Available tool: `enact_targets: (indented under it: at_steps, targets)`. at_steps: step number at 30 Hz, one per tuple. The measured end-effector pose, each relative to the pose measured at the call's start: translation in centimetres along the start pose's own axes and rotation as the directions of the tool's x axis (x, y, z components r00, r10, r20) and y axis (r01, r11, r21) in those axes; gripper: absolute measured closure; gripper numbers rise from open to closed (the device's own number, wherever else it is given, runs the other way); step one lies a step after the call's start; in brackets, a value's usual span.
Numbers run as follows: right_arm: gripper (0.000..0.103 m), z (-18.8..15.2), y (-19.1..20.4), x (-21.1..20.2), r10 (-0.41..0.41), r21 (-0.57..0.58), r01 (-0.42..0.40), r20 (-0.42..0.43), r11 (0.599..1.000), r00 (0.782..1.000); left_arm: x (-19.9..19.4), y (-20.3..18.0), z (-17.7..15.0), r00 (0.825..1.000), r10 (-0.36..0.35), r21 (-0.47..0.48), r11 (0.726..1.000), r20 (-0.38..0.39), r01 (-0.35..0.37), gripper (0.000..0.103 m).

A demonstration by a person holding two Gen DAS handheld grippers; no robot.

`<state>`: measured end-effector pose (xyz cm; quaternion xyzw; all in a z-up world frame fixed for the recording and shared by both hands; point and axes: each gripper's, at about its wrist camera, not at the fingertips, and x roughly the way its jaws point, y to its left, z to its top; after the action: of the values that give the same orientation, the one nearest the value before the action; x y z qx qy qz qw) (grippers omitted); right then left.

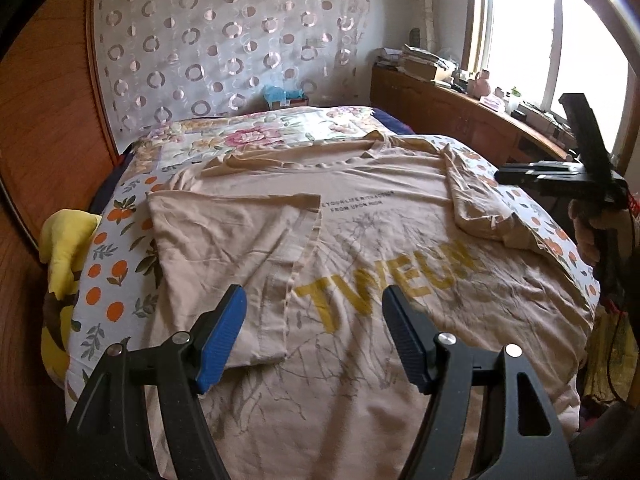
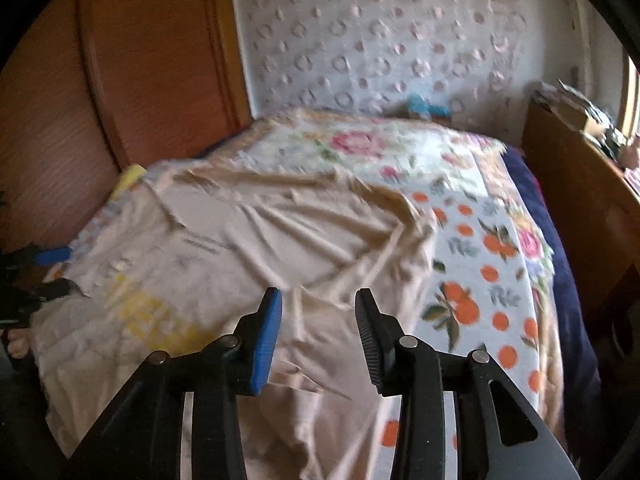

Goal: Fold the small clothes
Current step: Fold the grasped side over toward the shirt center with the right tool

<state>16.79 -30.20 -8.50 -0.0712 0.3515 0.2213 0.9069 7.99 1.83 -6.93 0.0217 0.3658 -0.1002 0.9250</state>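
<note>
The beige T-shirt on the bed has both sleeves folded in, apparently; the body remains unfolded. Left claw wide, right claw narrower, both empty.

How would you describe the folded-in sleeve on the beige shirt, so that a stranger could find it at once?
Start at the bed with the orange-fruit printed sheet, where a beige cotton T-shirt lies flat, printed side up. On the side nearest the wooden wall panel, a plain rectangular flap, the folded-in sleeve, lies on the shirt's front. Unlike the crumpled opposite sleeve, it lies smooth, its hem beside the yellow letters.
</note>
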Motion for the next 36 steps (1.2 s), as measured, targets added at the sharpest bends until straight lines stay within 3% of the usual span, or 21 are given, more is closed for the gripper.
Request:
enact_targets:
  at_steps: [6,9,12,13,21,25,27,31,36]
  targets:
    - [0.064,-0.4,1.6,3.4,0.11,0.017,-0.108,-0.1,0.994,0.989,-0.3,-0.5,-0.3,1.0,-0.005,0.001,1.0,0.002,0.005,0.032]
    - [0.064,0.2,2.2,4.6,0.124,0.012,-0.123,-0.123,0.992,0.985,-0.4,-0.5,-0.6,1.0,-0.007,-0.005,1.0,-0.003,0.007,0.032]
    - [0.085,1.1,2.9,6.0,0.127,-0.008,-0.129,-0.125,0.992,0.984,-0.5,-0.3,-0.8,1.0,0.0,-0.011,1.0,-0.004,0.0,0.032]
    - [0.098,1.5,3.0,6.5,0.135,-0.024,-0.138,-0.119,0.99,0.984,-0.5,-0.2,-0.8,1.0,0.0,-0.014,1.0,-0.004,0.0,0.032]
    - [0.1,6.0,6.6,7.7,0.199,-0.087,-0.202,-0.042,0.976,0.979,-1.0,0.7,-1.2,1.0,0.008,-0.028,1.0,-0.001,-0.008,0.032]
    - [0.098,7.0,7.9,8.9,0.135,-0.105,-0.139,-0.038,0.985,0.99,-1.1,1.0,-1.4,1.0,0.01,-0.035,0.999,-0.005,-0.01,0.032]
    - [0.09,6.8,8.3,9.0,0.119,-0.108,-0.121,-0.028,0.987,0.992,-1.1,1.2,-1.5,1.0,0.014,-0.037,0.999,-0.005,-0.014,0.032]
    - [0.064,5.7,7.4,7.8,0.103,-0.095,-0.103,-0.004,0.99,0.995,-1.5,1.5,-1.6,1.0,0.011,-0.046,0.999,0.003,-0.011,0.032]
    - [0.062,3.0,6.3,5.2,0.0,-0.097,-0.001,-0.002,0.995,1.0,-1.8,1.6,-1.6,1.0,0.011,-0.056,0.998,0.018,-0.01,0.032]
